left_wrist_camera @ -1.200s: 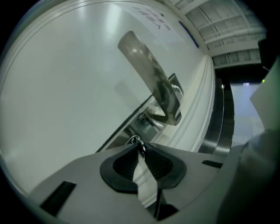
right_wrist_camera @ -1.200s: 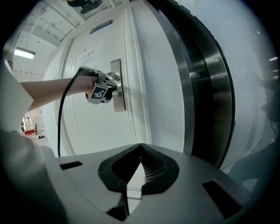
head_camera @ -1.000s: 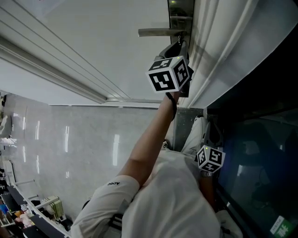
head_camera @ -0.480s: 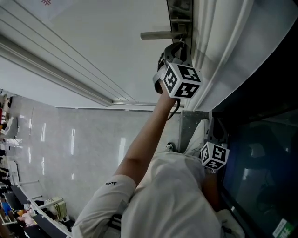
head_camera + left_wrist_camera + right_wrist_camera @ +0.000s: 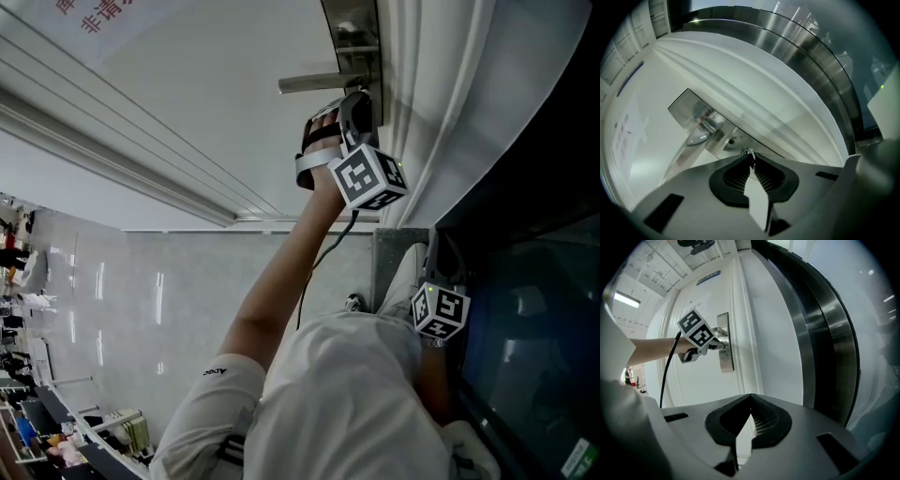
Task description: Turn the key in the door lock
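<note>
1. Lever handle [image 5: 314, 82] jutted from the steel lock plate [image 5: 356, 33] on the white door [image 5: 187, 112].
2. Left gripper [image 5: 361, 101] was clamped on the key [image 5: 748, 153], tips up against the plate just beside the lever.
3. Right gripper [image 5: 750, 399] hung low by the person's torso [image 5: 347, 403], well apart from the lock, jaws pressed together on nothing.

You've rolled your left gripper [image 5: 359, 101] round on the key [image 5: 748, 152] in the lock: its marker cube [image 5: 368, 176], which covered your hand [image 5: 322, 141] a second ago, now hangs below and right of it. Your right gripper [image 5: 750, 399] has lifted a little
</note>
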Demonstrator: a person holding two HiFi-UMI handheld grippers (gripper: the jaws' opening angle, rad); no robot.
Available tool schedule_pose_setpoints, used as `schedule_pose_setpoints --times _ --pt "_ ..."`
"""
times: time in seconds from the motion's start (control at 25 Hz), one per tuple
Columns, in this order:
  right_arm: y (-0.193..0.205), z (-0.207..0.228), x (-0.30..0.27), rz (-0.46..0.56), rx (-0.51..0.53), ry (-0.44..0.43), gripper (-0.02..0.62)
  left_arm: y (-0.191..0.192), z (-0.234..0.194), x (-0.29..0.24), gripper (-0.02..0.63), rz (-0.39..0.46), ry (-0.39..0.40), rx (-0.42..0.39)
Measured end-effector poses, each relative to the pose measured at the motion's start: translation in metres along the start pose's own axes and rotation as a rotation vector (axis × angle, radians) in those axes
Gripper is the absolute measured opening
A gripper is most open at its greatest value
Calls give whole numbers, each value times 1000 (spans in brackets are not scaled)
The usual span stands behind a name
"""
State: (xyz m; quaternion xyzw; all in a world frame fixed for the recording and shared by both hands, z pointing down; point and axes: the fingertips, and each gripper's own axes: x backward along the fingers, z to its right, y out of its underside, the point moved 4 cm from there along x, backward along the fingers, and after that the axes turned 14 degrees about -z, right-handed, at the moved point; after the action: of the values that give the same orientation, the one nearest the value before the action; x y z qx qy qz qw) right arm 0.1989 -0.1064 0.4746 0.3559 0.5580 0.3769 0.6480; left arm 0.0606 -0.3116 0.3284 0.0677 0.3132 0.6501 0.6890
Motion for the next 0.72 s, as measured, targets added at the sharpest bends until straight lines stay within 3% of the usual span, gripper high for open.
schedule_pose_setpoints --times 0.28,0.4,0.52,0.72 --pt "8 -7 1 -24 0 -5 2 4 3 5 38 69 -38 56" --pt "10 -7 1 -36 3 -2 2 12 5 8 65 110 13 153" --pt "15 -5 -1 -53 3 6 2 20 2 12 167 182 208 439" --pt "19 -11 -2 -71 20 -1 2 38 -15 15 185 336 628 1178"
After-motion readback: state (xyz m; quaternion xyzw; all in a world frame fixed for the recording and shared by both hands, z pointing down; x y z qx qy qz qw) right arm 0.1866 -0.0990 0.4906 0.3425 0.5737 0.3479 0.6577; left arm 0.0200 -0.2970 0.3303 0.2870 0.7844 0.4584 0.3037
